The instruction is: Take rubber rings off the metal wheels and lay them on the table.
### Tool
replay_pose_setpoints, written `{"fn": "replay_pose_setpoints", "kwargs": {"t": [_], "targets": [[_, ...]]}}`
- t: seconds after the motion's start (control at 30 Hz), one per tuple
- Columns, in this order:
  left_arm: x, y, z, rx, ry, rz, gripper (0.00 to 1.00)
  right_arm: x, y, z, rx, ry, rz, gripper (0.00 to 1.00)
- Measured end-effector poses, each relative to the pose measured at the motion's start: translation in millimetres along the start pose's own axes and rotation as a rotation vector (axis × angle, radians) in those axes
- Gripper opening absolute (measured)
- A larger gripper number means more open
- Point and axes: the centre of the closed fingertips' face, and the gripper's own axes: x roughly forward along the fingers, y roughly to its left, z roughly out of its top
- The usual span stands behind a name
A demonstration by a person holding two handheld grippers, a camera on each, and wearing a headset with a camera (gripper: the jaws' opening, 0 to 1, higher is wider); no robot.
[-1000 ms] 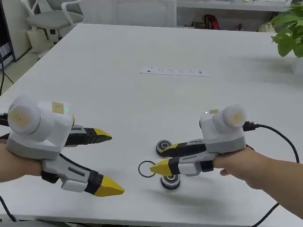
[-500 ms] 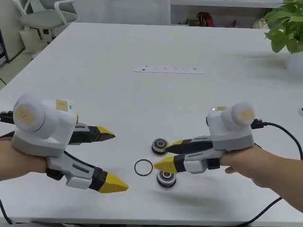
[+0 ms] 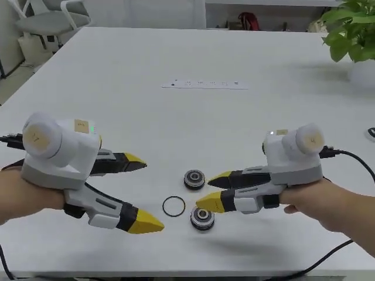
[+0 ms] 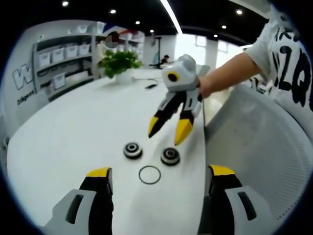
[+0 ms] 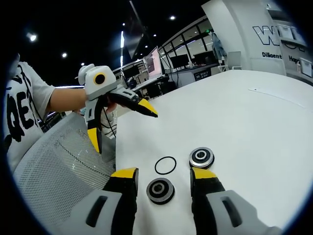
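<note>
White table (image 3: 193,123), loose ring (image 3: 164,206), left tongs (image 3: 154,194) and right tongs (image 3: 203,192) spread, wheels (image 3: 194,179) perhaps ringed.

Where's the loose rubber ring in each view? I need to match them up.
Head view: rubber ring low centre.
Left gripper view: rubber ring low centre, between the jaws.
Right gripper view: rubber ring mid-frame, just above the jaws.
Shared landmark: the two metal wheels beside it.

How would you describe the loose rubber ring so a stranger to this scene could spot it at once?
On the big white table, look near the front edge, between the left gripper and the right gripper. Beside two chunky metal wheels lies the rubber ring: a thin black hoop, flat, with bare table showing through it.
</note>
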Motion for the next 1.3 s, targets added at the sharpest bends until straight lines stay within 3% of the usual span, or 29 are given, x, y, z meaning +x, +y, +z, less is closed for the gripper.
{"fn": "replay_pose_setpoints", "kwargs": {"t": [0.5,1.3], "targets": [[16.4,-6.7,7.8,0.020,0.002,-0.034,0.78,-11.7,3.2,-17.2,0.001,0.027,-0.015,0.38],[32.7,-11.5,3.2,0.015,0.025,-0.068,0.70,-13.8,1.9,-36.4,-0.015,0.074,-0.006,0.30]]}}
